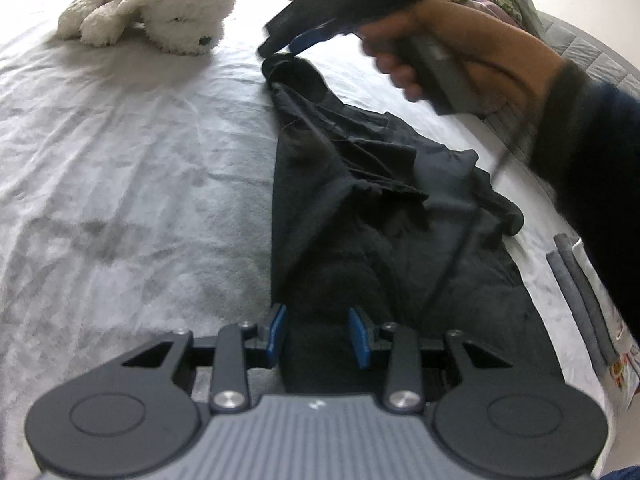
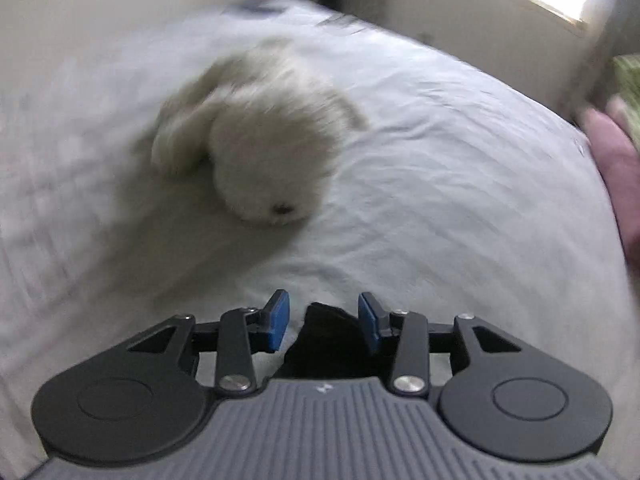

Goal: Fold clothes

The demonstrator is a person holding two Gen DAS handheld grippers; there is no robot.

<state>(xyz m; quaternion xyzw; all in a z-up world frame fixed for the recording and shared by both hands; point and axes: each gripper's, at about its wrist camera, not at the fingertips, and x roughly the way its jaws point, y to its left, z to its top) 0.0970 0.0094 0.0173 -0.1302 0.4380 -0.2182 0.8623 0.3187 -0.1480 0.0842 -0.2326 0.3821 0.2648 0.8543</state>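
Lying on one bed [image 1: 120, 160]: one black garment [image 1: 360, 200], one plush toy [image 1: 160, 4]

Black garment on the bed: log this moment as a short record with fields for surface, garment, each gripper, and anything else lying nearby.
surface: bed with a wrinkled white sheet
garment: black garment lying crumpled along the bed, not yet folded
left gripper: open, blue-padded fingers either side of the garment's near end
right gripper: open, held in a hand at the garment's far end, dark cloth between its fingers
nearby: white plush dog beyond the garment; views blurred
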